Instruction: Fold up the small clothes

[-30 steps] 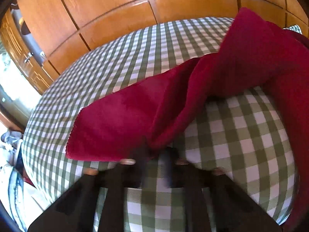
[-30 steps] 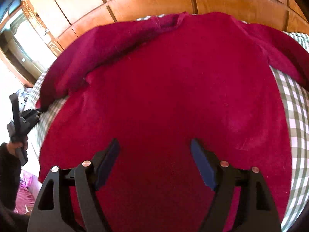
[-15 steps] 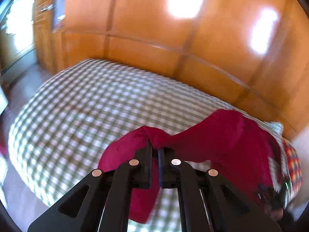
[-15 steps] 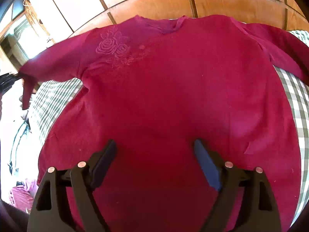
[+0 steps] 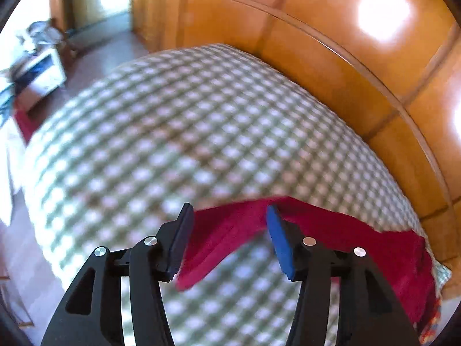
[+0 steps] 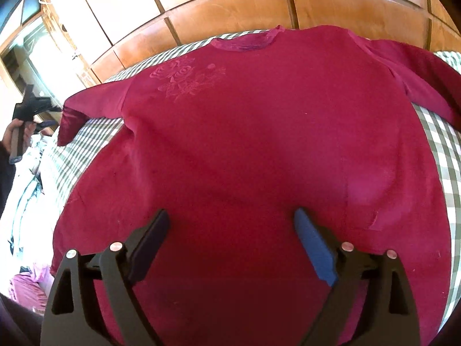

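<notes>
A dark red long-sleeved top (image 6: pixel 259 150) lies spread flat on the green-and-white checked bed cover (image 6: pixel 443 155), neckline at the far side, a rose pattern on its chest. Its left sleeve (image 6: pixel 86 106) lies stretched out to the left, the cuff hanging at the bed's edge. My right gripper (image 6: pixel 230 222) is open and empty above the top's lower part. My left gripper (image 5: pixel 227 216) is open and empty just above the sleeve end (image 5: pixel 224 236) on the checked cover (image 5: pixel 187 144). It also shows in the right wrist view (image 6: pixel 31 106), at the far left.
A wooden headboard or panel wall (image 6: pixel 259 8) runs along the far side of the bed. Loose pale clothes (image 6: pixel 23 190) lie beside the bed at the left. A low white unit (image 5: pixel 37 75) stands on the floor beyond the bed.
My left gripper, which was shut on the sleeve and pulled it out to the left, has opened and let it go. The sleeve now lies straight. My right gripper has stayed open.
</notes>
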Tool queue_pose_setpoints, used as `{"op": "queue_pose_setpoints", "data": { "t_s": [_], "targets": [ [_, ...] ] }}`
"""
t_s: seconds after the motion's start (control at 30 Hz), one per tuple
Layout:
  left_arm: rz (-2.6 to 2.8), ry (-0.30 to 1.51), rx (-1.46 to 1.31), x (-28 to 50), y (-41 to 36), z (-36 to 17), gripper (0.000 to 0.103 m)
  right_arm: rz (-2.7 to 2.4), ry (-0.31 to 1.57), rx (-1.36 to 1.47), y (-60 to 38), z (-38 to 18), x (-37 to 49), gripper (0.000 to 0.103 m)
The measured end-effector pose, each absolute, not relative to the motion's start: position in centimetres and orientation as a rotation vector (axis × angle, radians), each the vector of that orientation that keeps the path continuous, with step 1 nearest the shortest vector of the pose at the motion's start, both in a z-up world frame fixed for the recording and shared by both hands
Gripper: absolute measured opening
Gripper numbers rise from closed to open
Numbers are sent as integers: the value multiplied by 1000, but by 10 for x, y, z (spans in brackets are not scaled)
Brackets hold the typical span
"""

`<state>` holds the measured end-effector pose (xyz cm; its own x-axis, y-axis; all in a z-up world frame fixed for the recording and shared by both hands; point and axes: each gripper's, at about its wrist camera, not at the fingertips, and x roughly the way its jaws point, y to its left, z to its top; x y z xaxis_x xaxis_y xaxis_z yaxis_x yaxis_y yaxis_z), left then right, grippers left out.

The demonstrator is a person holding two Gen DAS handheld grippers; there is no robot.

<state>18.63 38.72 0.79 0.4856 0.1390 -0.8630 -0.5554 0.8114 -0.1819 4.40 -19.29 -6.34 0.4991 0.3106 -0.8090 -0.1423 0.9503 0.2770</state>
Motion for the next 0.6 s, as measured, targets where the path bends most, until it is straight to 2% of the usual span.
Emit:
{"op": "queue_pose_setpoints", "data": {
  "t_s": [0.13,0.23,0.33,0.37,0.5,0.6],
  "targets": [
    [574,949,-505,140,430,9,52,266,1012,184,-191,-64,44,91],
    [531,912,-475,113,431,4,52,258,1015,174,-189,-64,45,91],
    [396,839,-359,86,400,-4,76,247,1020,149,-185,-63,45,91],
    [375,812,-285,79,385,-7,77,244,1024,141,-184,-64,45,91],
    [290,835,-90,85,341,-34,77,227,1038,119,-182,-63,46,91],
    [291,870,-56,105,335,-56,65,212,1043,118,-181,-62,45,91]
  ]
}}
